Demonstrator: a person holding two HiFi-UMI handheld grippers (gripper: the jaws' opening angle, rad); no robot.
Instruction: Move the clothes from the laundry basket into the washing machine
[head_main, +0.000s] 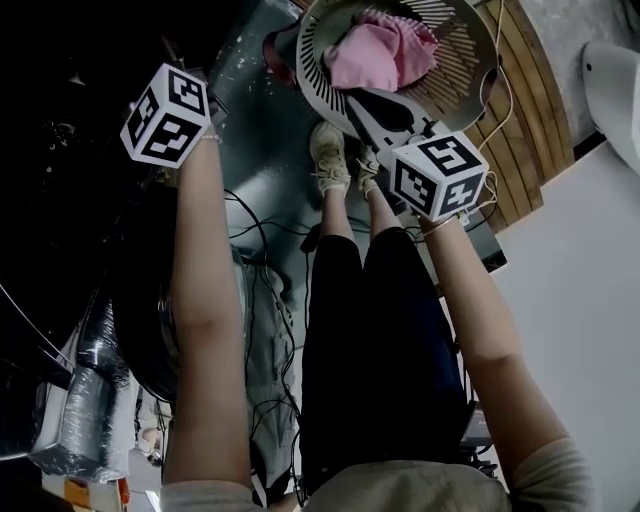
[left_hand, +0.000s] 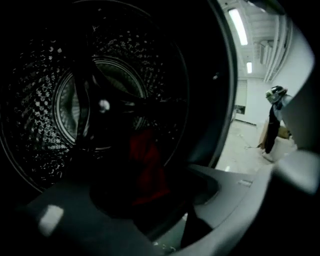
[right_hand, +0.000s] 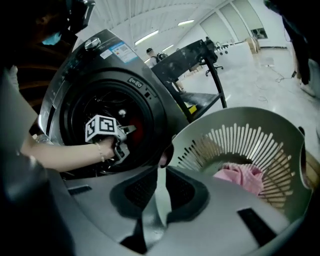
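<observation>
The washing machine (right_hand: 100, 65) stands with its round door open. My left gripper (right_hand: 121, 136) reaches into the drum (left_hand: 75, 100), jaws apart. A red garment (left_hand: 145, 165) lies in the dark drum just beyond them, and neither pad presses on it. The grey slotted laundry basket (right_hand: 250, 130) sits to the right of the machine with a pink garment (right_hand: 240, 176) in its bottom. My right gripper (right_hand: 162, 161) is shut and empty, hovering before the basket's near rim. From the head view, the basket (head_main: 470, 70) with the pink garment (head_main: 375, 50) lies beyond the right gripper's marker cube (head_main: 438, 175).
The person's legs and shoes (head_main: 330, 155) stand between the machine and the basket. Cables (head_main: 265, 290) trail over the floor. A black stand (right_hand: 200, 55) rises behind the machine. Wooden slats (head_main: 520, 130) lie to the right of the basket. A figure (left_hand: 272, 125) stands far off.
</observation>
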